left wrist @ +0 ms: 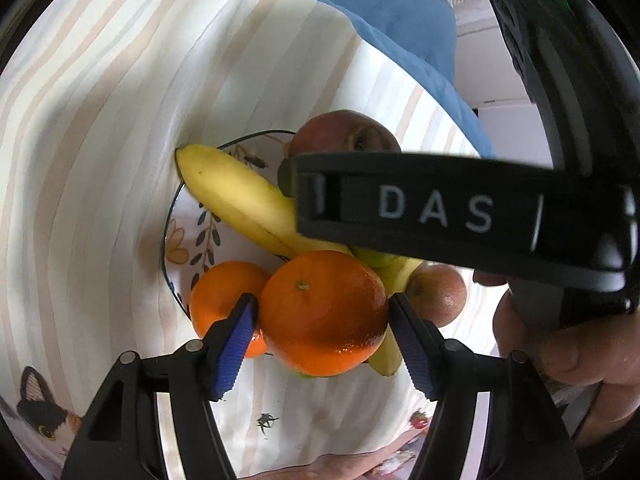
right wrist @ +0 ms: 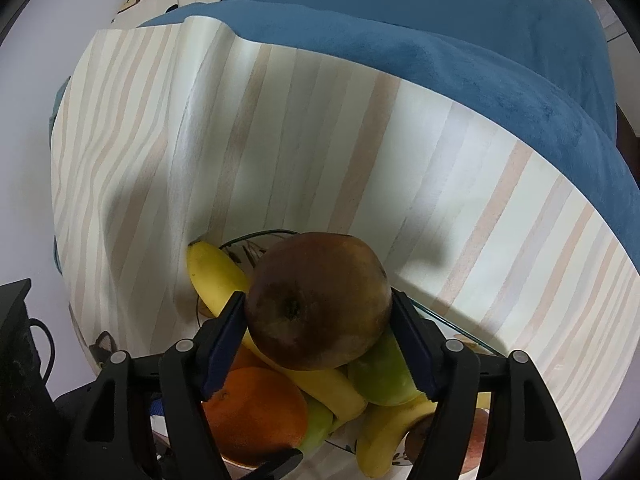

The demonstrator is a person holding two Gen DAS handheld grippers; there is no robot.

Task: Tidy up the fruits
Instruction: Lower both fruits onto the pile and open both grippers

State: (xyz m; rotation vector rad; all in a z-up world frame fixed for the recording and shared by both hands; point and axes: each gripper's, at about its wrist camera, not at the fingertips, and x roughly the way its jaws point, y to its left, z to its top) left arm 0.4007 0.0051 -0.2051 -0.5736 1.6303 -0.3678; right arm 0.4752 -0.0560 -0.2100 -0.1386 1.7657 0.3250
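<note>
A floral plate (left wrist: 180,240) on a striped cloth holds bananas (left wrist: 236,200), two oranges, apples and a green fruit. My left gripper (left wrist: 322,308) is shut on the nearer orange (left wrist: 320,312), above the pile; the second orange (left wrist: 216,296) lies to its left. My right gripper (right wrist: 318,308) is shut on a dark red-brown apple (right wrist: 316,300) over the plate's far side, above a banana (right wrist: 216,276) and a green fruit (right wrist: 380,376). In the left wrist view the right gripper's black body (left wrist: 440,208) crosses over the plate, with that apple (left wrist: 344,132) behind it.
A blue blanket (right wrist: 440,40) lies beyond the striped cloth (right wrist: 320,140). Another reddish apple (left wrist: 438,292) sits at the plate's right. A hand (left wrist: 560,340) holds the right gripper's handle. A black object (right wrist: 16,360) stands at the left edge.
</note>
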